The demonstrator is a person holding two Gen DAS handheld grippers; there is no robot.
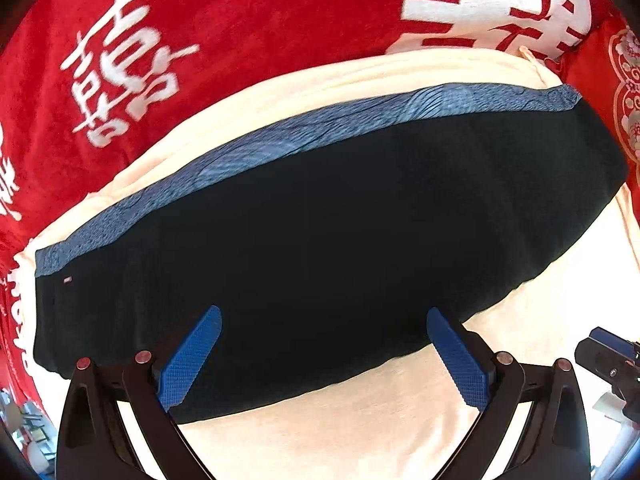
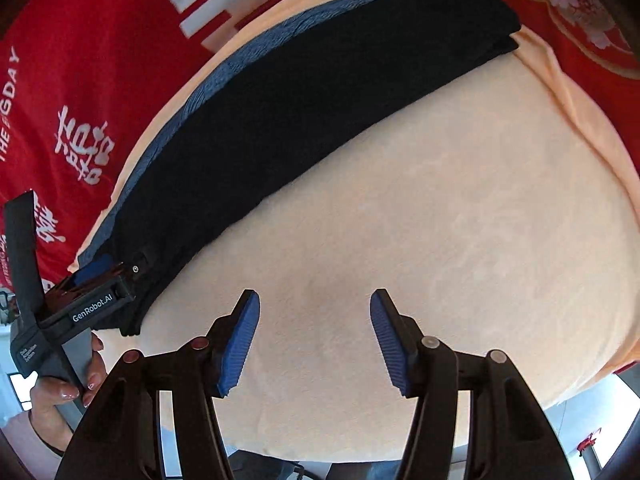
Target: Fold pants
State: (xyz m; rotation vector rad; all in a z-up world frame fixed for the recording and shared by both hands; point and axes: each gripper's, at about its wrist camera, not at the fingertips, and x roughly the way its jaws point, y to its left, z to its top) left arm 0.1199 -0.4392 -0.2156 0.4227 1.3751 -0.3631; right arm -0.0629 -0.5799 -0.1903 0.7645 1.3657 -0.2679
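Observation:
The black pants (image 1: 320,220) lie folded lengthwise into a long flat strip on a cream towel (image 1: 520,340), with a blue-grey patterned band (image 1: 304,132) along their far edge. My left gripper (image 1: 324,356) is open and empty, hovering over the near edge of the pants. In the right wrist view the pants (image 2: 300,112) run diagonally at upper left. My right gripper (image 2: 315,336) is open and empty over the bare cream towel (image 2: 440,220), apart from the pants. The left gripper's body (image 2: 92,296) shows at the pants' near end.
A red blanket with white characters (image 1: 200,32) surrounds the towel on the far and left sides; it also shows in the right wrist view (image 2: 80,100). A red patterned cushion (image 1: 624,92) lies at the right. The towel's edge (image 2: 600,184) drops off at right.

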